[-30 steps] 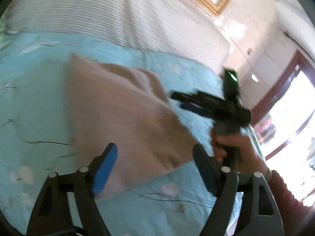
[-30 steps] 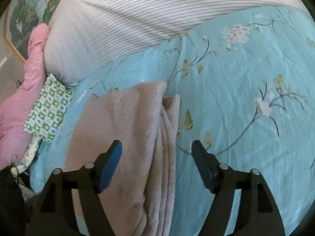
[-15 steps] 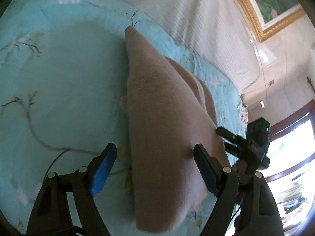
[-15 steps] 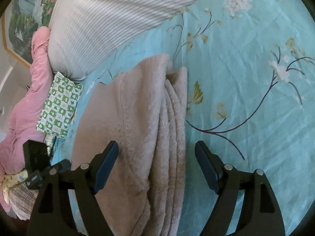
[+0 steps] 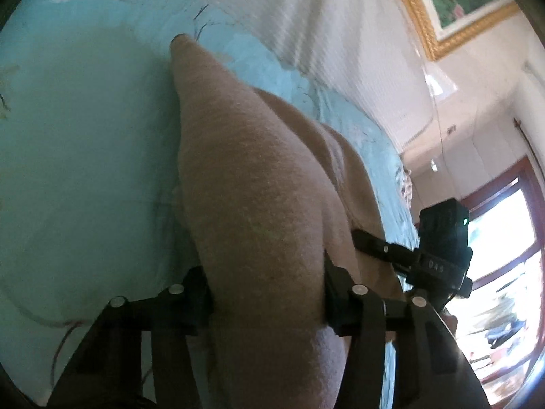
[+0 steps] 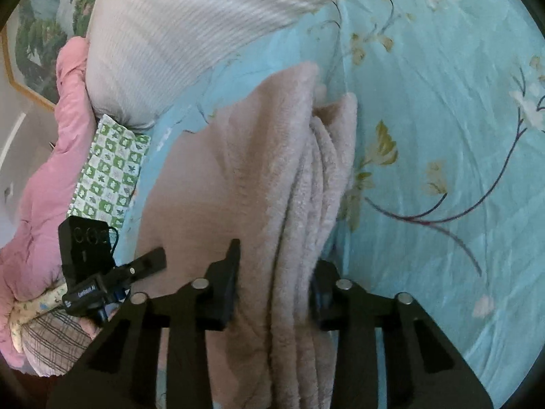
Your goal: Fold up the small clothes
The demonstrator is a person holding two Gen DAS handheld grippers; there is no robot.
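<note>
A fluffy beige garment (image 5: 245, 170) (image 6: 259, 156) lies folded lengthwise on the turquoise floral bedsheet (image 6: 442, 136). My left gripper (image 5: 265, 283) straddles one thick folded end, its jaws closing, and both fingers press into the cloth. At the other end my right gripper (image 6: 274, 283) is also closing, its pads squeezing the stacked folds. Each view shows the other tool's black body (image 5: 439, 255) (image 6: 88, 255) beside the garment. The blue pads are buried in the fabric.
A white striped pillow (image 6: 190, 34) (image 5: 306, 17) lies behind the garment. A pink quilt (image 6: 41, 177), a green checked cloth (image 6: 112, 170) and other clothes sit by the bed's edge. A gold-framed picture (image 5: 425, 17) and a bright doorway (image 5: 504, 255) lie beyond.
Both grippers have moved down onto the garment's ends and their jaws have narrowed from wide open to pinching the folded cloth.
</note>
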